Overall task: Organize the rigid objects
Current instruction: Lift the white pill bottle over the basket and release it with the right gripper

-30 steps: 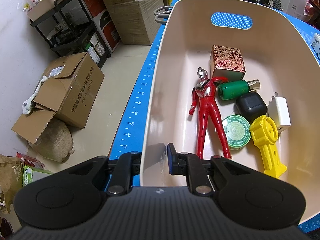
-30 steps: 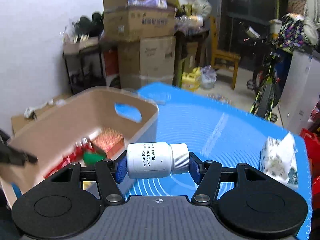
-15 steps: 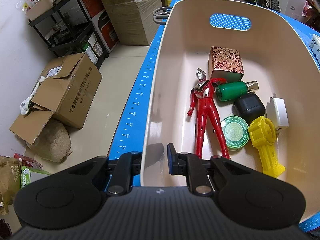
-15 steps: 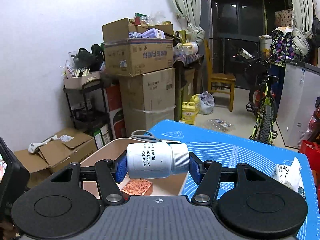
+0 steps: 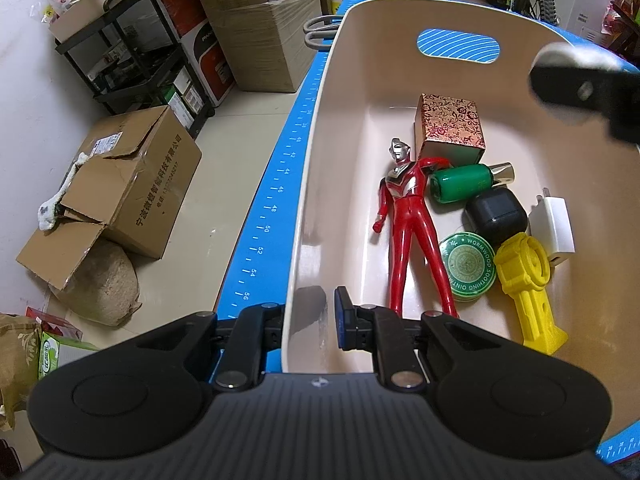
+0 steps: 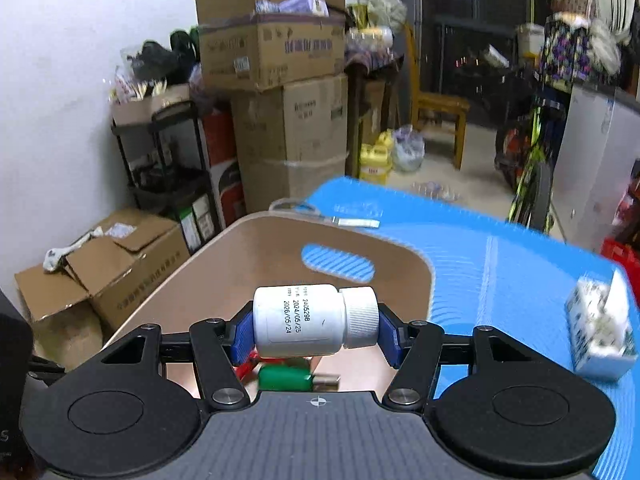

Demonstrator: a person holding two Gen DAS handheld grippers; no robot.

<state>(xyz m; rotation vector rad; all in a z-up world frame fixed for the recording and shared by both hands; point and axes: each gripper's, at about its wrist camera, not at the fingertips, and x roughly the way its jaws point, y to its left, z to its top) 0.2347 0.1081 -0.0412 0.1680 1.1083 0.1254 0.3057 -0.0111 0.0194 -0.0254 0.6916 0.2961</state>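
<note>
My left gripper (image 5: 310, 318) is shut on the near wall of the beige bin (image 5: 316, 168), one finger inside, one outside. In the bin lie a red hero figure (image 5: 412, 224), a patterned box (image 5: 450, 128), a green bottle (image 5: 462, 182), a black case (image 5: 496, 212), a white charger (image 5: 554, 226), a green tin (image 5: 466, 266) and a yellow plastic part (image 5: 524, 280). My right gripper (image 6: 316, 330) is shut on a white pill bottle (image 6: 310, 326), held sideways above the bin (image 6: 256, 256). It shows blurred at the upper right of the left wrist view (image 5: 580, 84).
The bin stands on a blue mat (image 6: 500, 264). Scissors (image 5: 320, 32) lie beyond the bin's far left corner. A white printed carton (image 6: 600, 332) sits on the mat at the right. Cardboard boxes (image 5: 128, 184) and a black shelf (image 5: 132, 64) stand on the floor to the left.
My right gripper has moved with the pill bottle over the bin and tilted down; it now enters the left wrist view. The left gripper keeps its hold on the bin wall.
</note>
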